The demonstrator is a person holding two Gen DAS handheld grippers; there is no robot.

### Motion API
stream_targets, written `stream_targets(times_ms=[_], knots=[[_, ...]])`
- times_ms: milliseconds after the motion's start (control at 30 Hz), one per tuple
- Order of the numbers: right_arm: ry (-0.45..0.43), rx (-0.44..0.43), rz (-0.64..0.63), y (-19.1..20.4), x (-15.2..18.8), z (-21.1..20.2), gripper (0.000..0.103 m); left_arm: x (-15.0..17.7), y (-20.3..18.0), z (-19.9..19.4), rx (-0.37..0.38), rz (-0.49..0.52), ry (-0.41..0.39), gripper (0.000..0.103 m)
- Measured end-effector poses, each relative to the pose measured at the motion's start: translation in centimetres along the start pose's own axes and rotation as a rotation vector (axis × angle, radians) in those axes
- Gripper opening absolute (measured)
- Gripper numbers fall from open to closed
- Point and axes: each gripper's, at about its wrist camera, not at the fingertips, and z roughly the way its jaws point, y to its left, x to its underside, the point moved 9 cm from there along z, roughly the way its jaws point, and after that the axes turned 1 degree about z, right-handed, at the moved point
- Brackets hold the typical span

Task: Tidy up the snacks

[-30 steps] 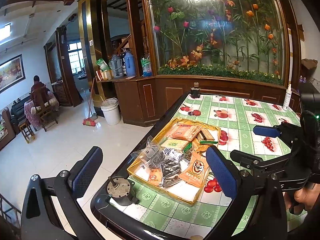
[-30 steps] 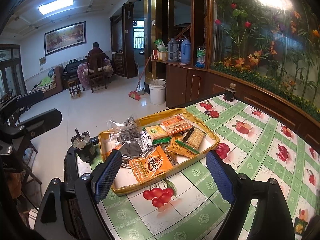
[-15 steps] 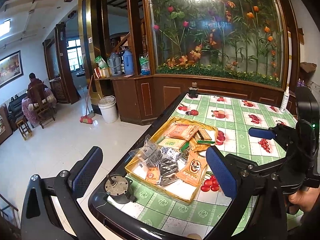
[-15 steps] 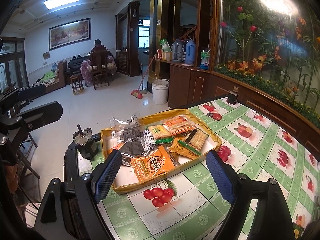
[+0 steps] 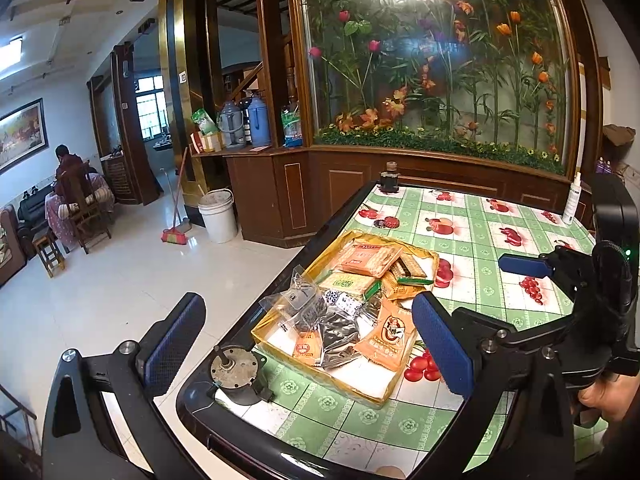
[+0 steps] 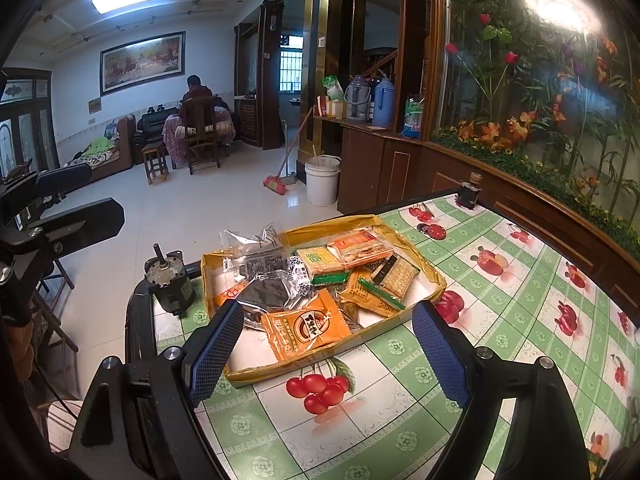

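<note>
A shallow yellow tray (image 6: 434, 276) of snack packets sits near the left edge of the worktop (image 6: 500, 280), which is covered with a green-checked cloth printed with cherries and other fruit. The left gripper (image 5: 308, 344) is spread wide and holds nothing; its left finger (image 5: 174, 340) hangs out over the floor, its right finger (image 5: 438, 346) over the tray's near right corner. The right gripper (image 6: 328, 350) is likewise wide open and empty, both blue pads poised above the tray's near rim. Nearest lies an orange packet (image 6: 306, 328) with a round brown emblem and Chinese characters too small to read. Beside it to the left is a dark foil packet (image 6: 268, 292), and behind that a clear bag (image 6: 256, 246) with printed label text, unreadable. Farther back lie a cracker packet with a green label (image 6: 320, 260), an orange-banded cracker packet (image 6: 358, 246) and a black-trimmed cracker packet (image 6: 394, 274), overlapping one another. A small grey motor (image 6: 168, 282) stands on the worktop's near left corner, just outside the tray. A dark bottle (image 6: 468, 194) stands at the far edge.
</note>
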Motion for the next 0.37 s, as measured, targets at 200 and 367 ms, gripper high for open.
stream_targets(times_ms=[200,367], knots=[[0.003,0.004,0.012,-0.6,0.3,0.0,0.088,0.2,-0.1,-0.3,-0.04,0.026,-0.035,0.103],[0.003,0.006,0.009,-0.9,0.4,0.0,0.088,0.1,-0.9,-0.2,-0.009,0.038,-0.033,0.103]])
